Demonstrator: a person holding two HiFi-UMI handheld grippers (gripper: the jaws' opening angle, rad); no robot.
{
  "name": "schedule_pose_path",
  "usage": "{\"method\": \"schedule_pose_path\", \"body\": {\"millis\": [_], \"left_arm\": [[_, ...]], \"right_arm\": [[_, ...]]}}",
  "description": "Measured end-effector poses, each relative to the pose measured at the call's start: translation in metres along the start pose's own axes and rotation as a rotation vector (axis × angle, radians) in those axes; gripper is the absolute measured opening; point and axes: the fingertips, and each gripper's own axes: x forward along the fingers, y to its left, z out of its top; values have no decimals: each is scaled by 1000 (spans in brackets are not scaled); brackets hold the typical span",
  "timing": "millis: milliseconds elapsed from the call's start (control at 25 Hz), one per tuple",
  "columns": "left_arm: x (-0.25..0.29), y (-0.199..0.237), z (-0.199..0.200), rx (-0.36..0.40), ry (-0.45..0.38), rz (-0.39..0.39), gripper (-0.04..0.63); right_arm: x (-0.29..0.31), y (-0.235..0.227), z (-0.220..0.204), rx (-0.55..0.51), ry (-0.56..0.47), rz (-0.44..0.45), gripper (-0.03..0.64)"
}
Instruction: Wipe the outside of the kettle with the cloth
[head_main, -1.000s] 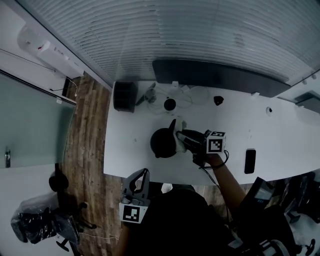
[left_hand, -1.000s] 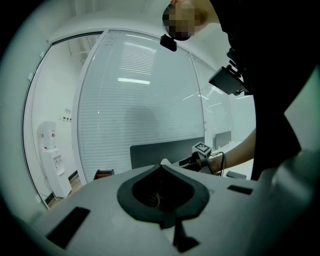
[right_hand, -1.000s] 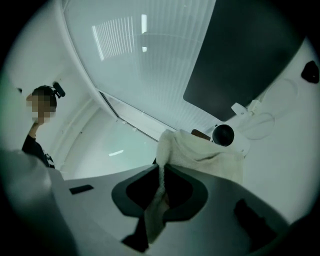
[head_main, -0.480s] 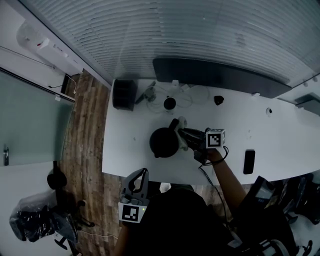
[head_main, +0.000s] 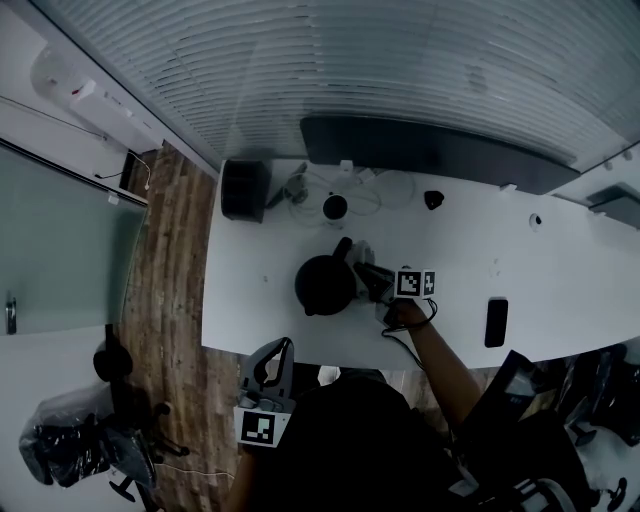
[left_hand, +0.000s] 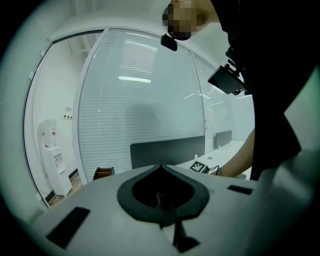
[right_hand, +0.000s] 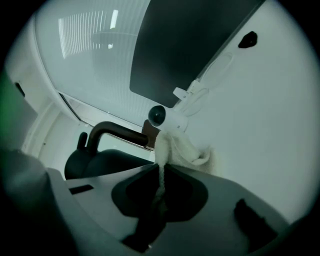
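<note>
Since the earlier frames we see the right gripper (head_main: 372, 281) shifted closer to the black rounded kettle (head_main: 322, 287), which stands on the white bench (head_main: 250, 300) near its front edge. Its fingers (right_hand: 107, 207) are clamped on the white fluffy cloth (right_hand: 176, 148), just beside the kettle's handle. The left gripper (head_main: 283, 350), fingers pressed together on nothing, hangs off the bench's front edge.

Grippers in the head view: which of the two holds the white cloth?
The right gripper: it is shut on the white cloth, beside the black kettle. The left gripper is shut and empty.
</note>
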Motion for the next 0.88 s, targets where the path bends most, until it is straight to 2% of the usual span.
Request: {"method": "schedule_pose_path", "body": {"millis": [120,200,560,640,720,800,880], "left_arm": [[0,-3,0,4,4,-15,6],[0,-5,0,8,5,-24,6],[8,-1,4,-13,-25,-80,6],[9,-4,8,-14,-19,-143,6],[14,-12,11,-36,-15,-269,12],[17,-18,17,-83,-20,-406,98],[18,-19,27,-94,-35,-506,143]], "right_arm": [[-4,-10,-9,14,-11,-42,31],[-13,3,-4,5,-50,-16,31],[-93,144,42,-169,-299,196,31],[-110,180,40,-211,-334,259,31],[-123,220,28,-281,-329,339,31],[-133,258,11,-360,-306,405,31],[-138,284,-10,-433,-269,439,31]]}}
